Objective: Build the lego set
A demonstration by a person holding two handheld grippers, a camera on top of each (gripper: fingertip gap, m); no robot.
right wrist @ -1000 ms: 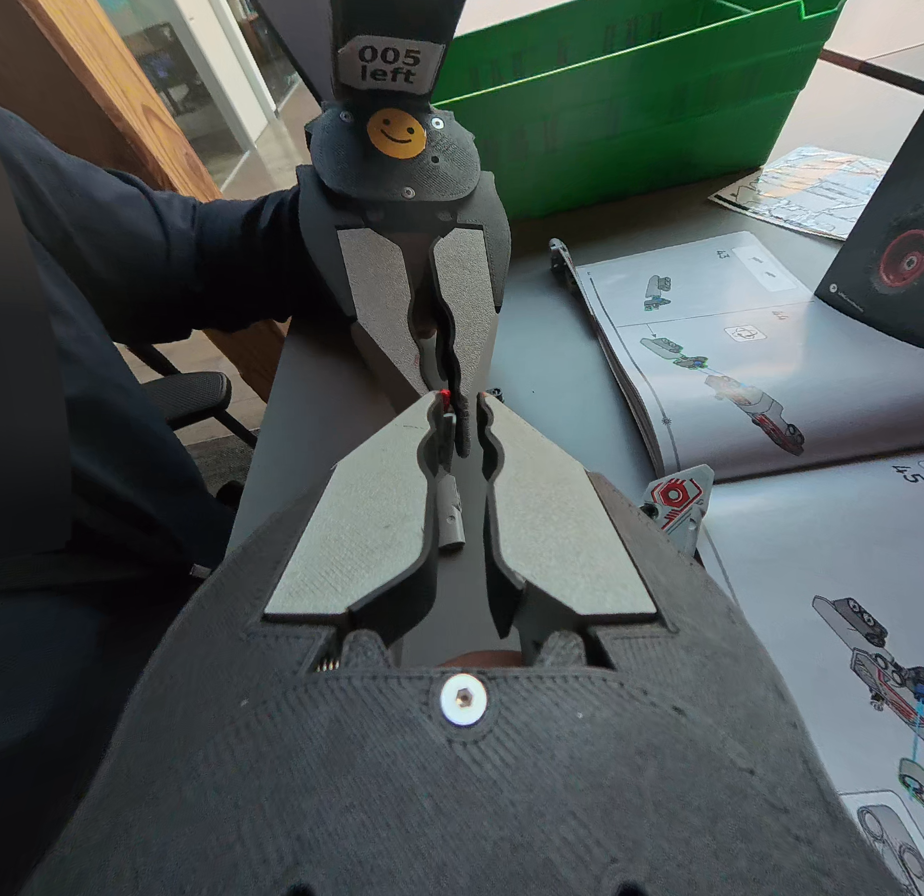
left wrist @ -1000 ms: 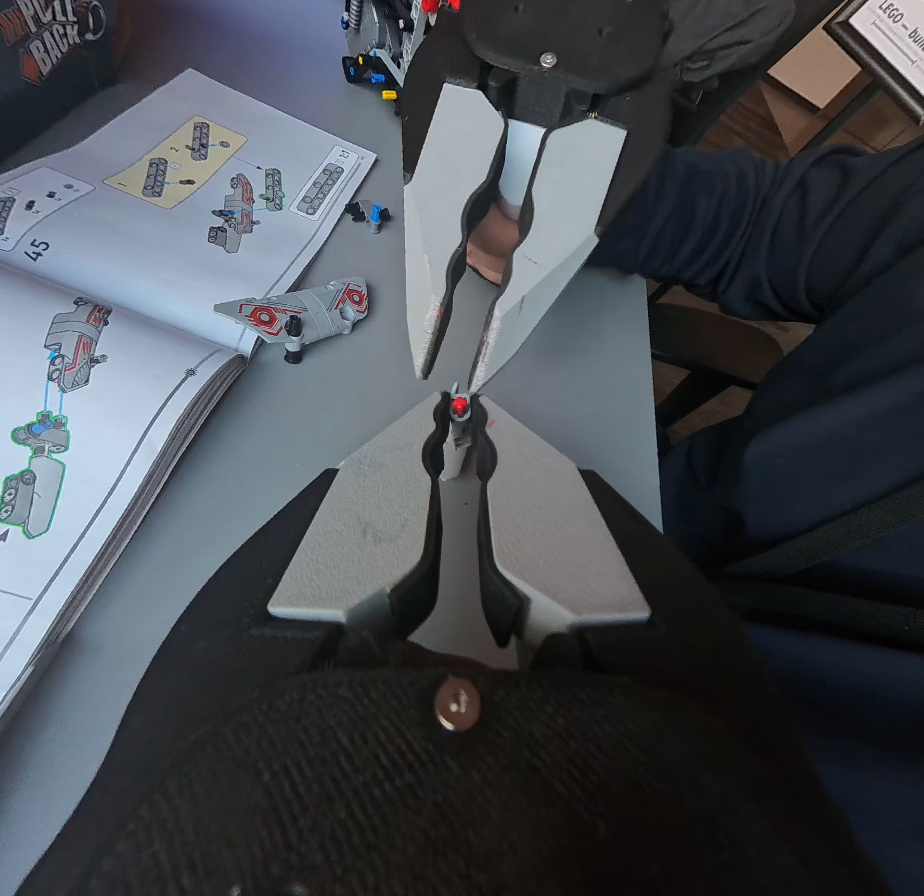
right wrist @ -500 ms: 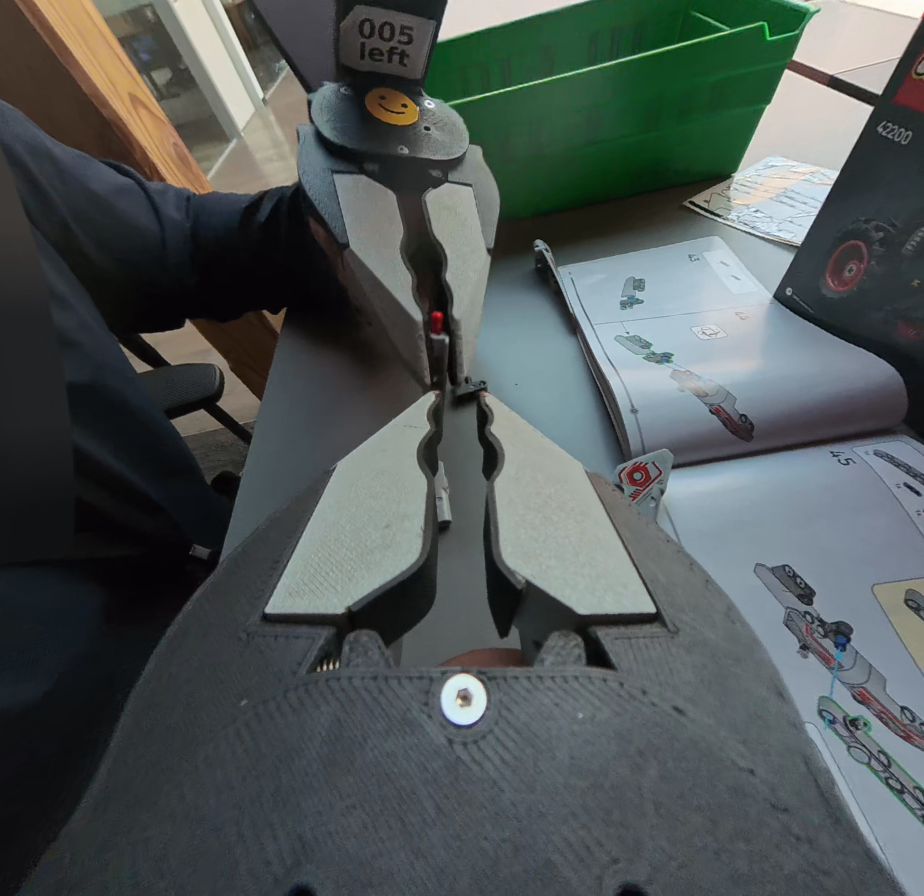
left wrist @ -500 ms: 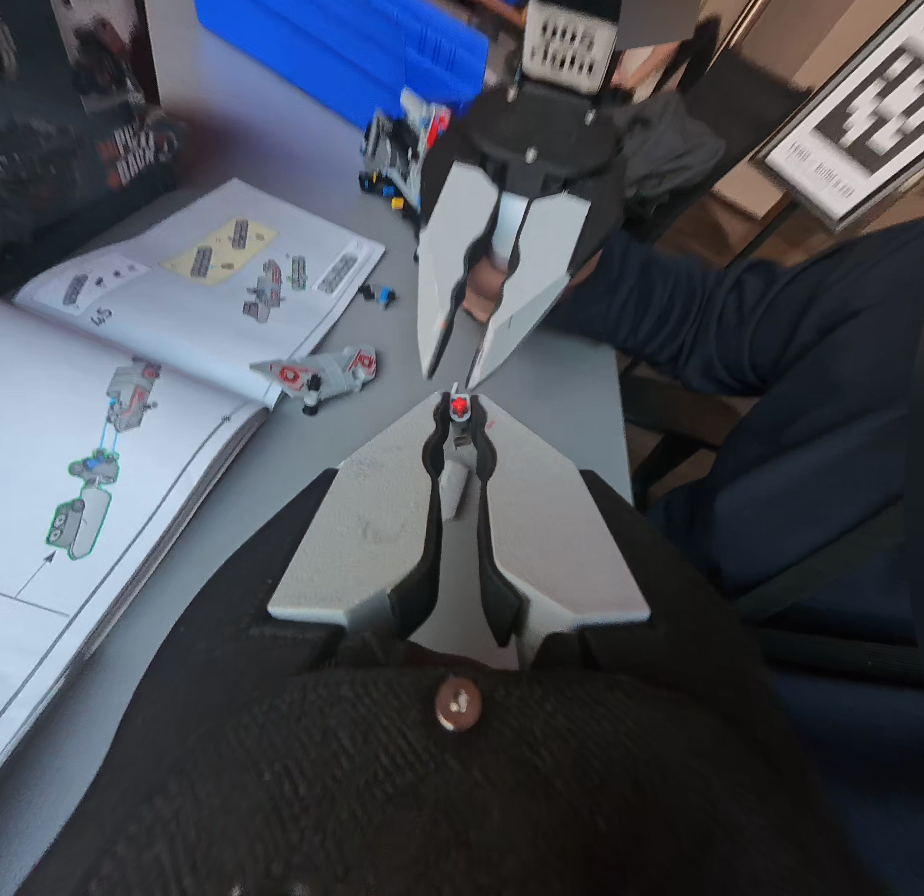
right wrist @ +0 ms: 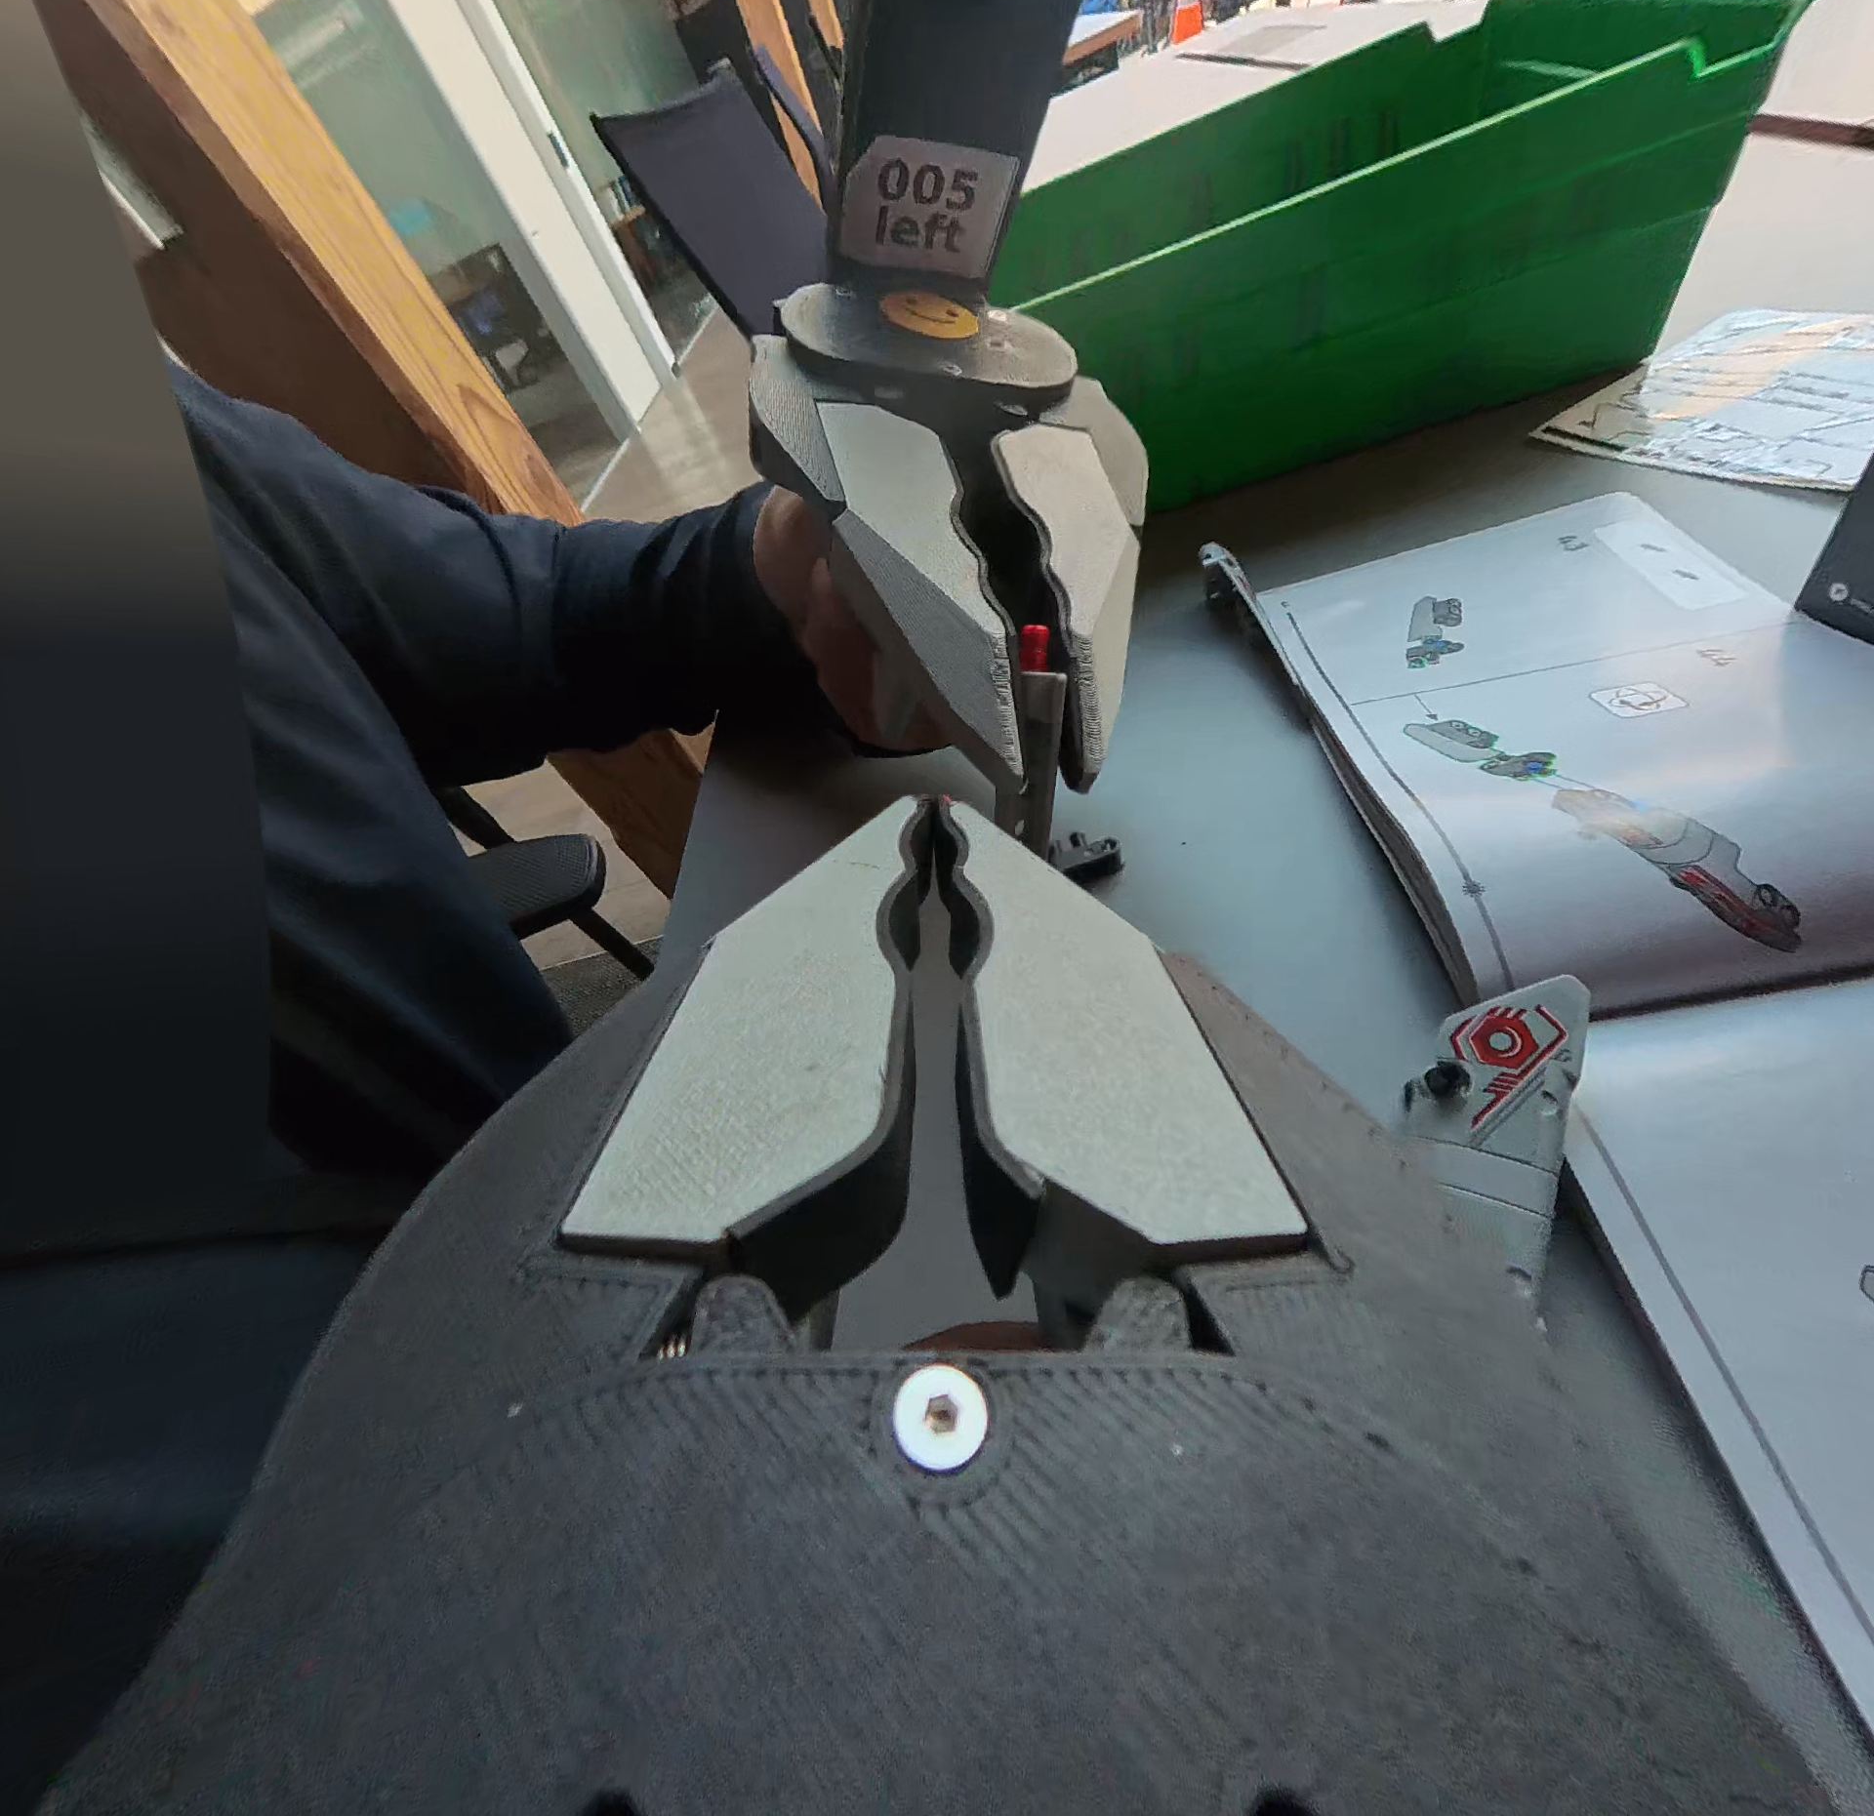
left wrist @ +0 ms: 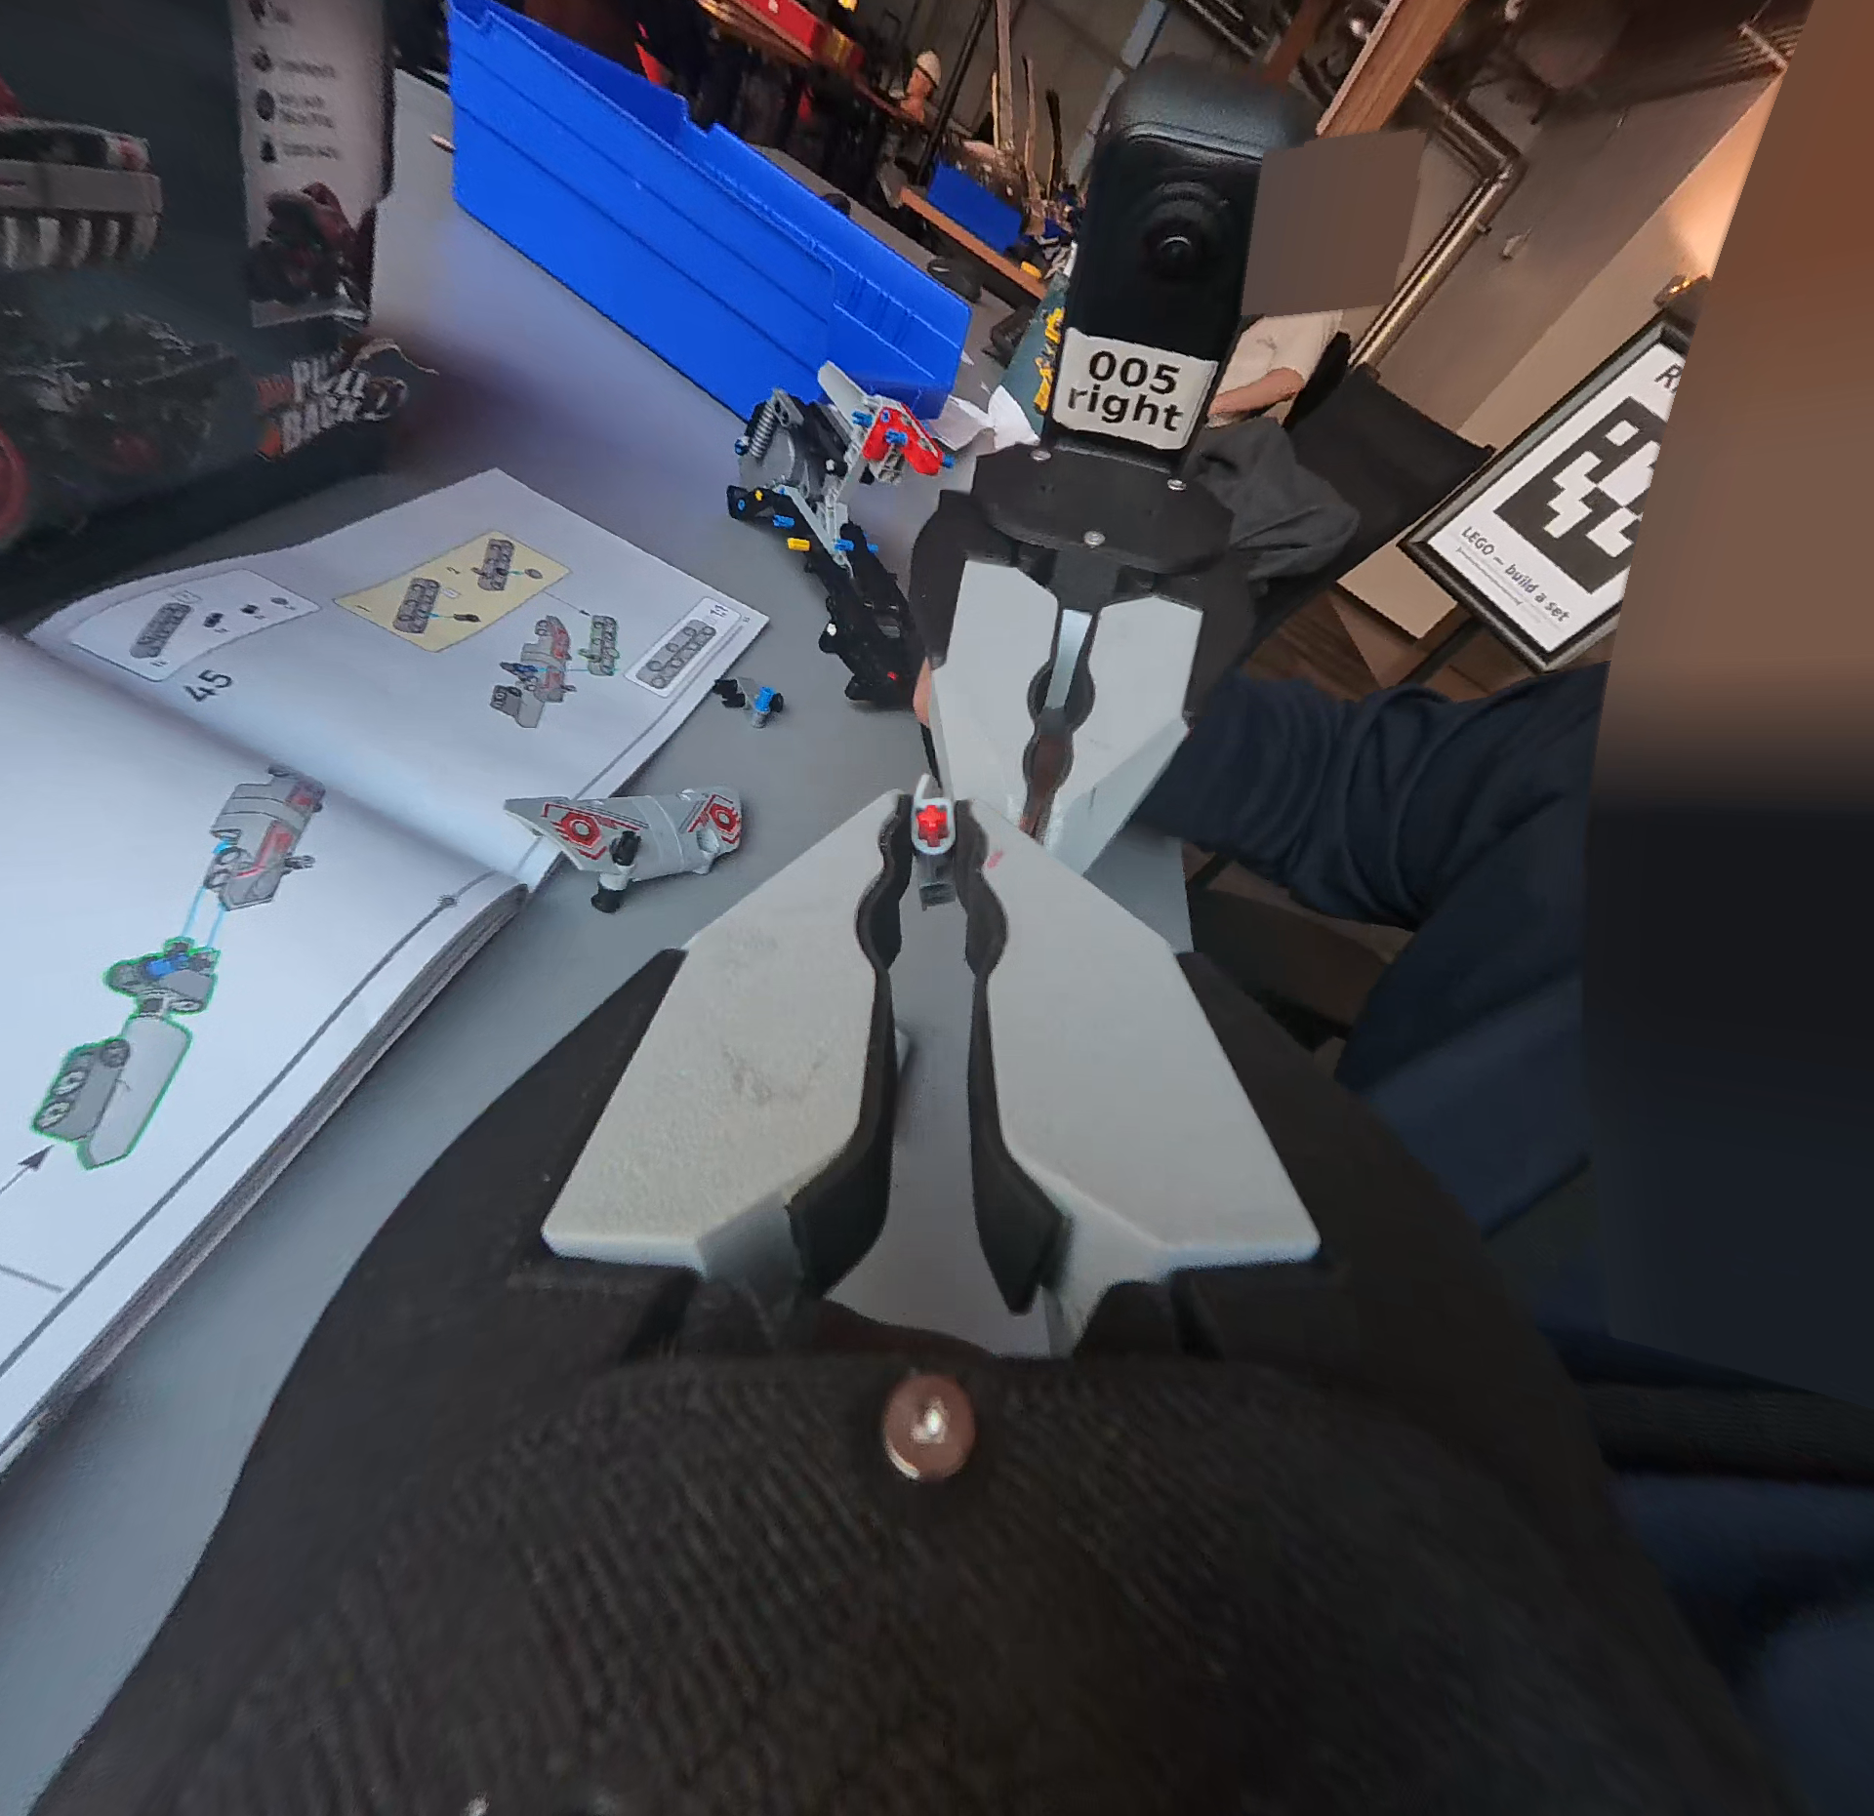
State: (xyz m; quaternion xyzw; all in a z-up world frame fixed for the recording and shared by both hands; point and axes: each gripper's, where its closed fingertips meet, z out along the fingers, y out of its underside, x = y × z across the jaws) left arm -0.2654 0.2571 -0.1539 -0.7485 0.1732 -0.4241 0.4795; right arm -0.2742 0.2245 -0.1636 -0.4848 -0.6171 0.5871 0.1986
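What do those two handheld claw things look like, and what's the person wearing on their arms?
Both the left gripper and the right gripper have black textured plastic bodies, pale grey wedge-shaped jaws with wavy black inner edges, and a label. The left bears a yellow smiley sticker. Sleeves are dark navy.

Blue bin (left wrist: 700, 236) far left; green bin (right wrist: 1420, 247) far right. Grey panel (left wrist: 649, 830) bears red hexagon patterns. Grey piece (left wrist: 933, 845) has a red tip. Grey table (left wrist: 527, 419).

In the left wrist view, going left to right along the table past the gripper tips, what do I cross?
Open white instruction booklet → grey wing-shaped lego panel with red markings → left gripper shut on small grey lego piece with red pin → right gripper → dark blue sleeve.
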